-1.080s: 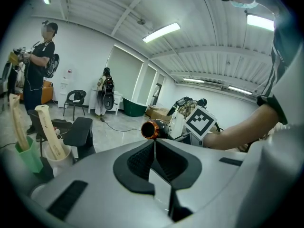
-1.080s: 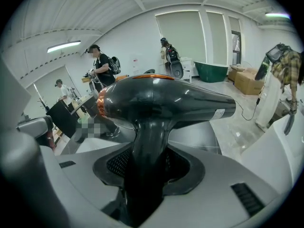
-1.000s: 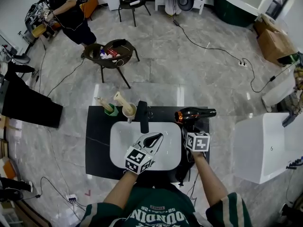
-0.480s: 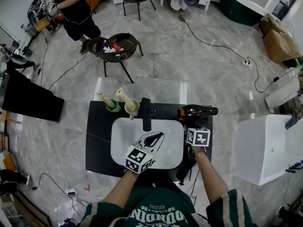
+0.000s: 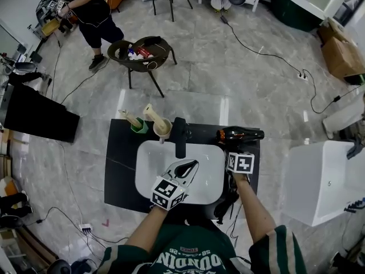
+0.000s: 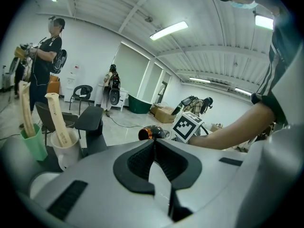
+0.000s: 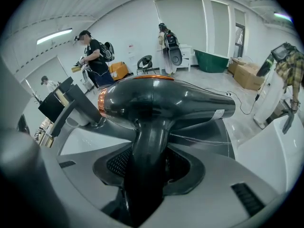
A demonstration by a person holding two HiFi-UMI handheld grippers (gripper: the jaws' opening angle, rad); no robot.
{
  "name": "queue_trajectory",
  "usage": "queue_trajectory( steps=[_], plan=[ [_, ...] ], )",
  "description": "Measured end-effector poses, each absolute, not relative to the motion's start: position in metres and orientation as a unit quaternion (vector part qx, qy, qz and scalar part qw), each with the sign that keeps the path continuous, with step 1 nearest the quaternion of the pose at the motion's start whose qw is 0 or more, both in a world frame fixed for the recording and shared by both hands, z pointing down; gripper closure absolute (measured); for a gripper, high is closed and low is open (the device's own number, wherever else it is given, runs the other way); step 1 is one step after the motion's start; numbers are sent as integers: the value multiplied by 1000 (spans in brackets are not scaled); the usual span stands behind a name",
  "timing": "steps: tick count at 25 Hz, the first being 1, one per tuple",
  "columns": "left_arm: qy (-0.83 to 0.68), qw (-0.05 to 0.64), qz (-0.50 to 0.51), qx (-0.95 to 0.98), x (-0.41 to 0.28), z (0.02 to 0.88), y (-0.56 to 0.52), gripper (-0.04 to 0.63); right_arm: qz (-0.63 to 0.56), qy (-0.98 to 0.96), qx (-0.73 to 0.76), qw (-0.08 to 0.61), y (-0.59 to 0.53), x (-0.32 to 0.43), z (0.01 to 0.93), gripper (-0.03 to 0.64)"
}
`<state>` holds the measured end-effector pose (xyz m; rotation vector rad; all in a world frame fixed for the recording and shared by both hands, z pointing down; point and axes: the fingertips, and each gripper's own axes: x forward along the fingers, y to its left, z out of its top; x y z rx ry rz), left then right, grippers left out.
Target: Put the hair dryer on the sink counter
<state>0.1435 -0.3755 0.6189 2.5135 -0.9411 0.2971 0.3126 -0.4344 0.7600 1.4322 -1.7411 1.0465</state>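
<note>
The hair dryer (image 5: 239, 135) is black and glossy with a copper ring. It lies level over the right end of the black sink counter (image 5: 120, 173), nozzle pointing left. My right gripper (image 5: 236, 149) is shut on its handle, seen from close up in the right gripper view, where the hair dryer (image 7: 166, 101) fills the middle and the right gripper (image 7: 147, 167) clamps the handle from both sides. Whether the dryer touches the counter I cannot tell. My left gripper (image 5: 190, 166) hovers over the white basin (image 5: 149, 164), jaws shut and empty. The left gripper (image 6: 153, 146) looks toward the hair dryer (image 6: 151, 132).
A black faucet (image 5: 180, 137) stands behind the basin. To its left are a green cup (image 5: 137, 126) and a beige cup (image 5: 162, 129), each with a wooden handle in it. A white tub (image 5: 319, 176) stands right of the counter. Cables cross the floor, and a person (image 5: 91, 7) stands far off.
My right gripper has sunk a little toward the counter with the hair dryer in it. The left gripper has stayed over the basin.
</note>
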Motion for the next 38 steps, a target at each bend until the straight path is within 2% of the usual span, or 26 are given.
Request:
queue_trajectory(
  steps=[24, 38],
  plan=[
    [-353, 229, 113, 900, 121, 627, -376, 574, 389, -654, 537, 364, -439, 314, 794, 413],
    [-344, 223, 111, 905, 124, 622, -366, 574, 385, -660, 523, 377, -432, 311, 791, 387]
  ],
)
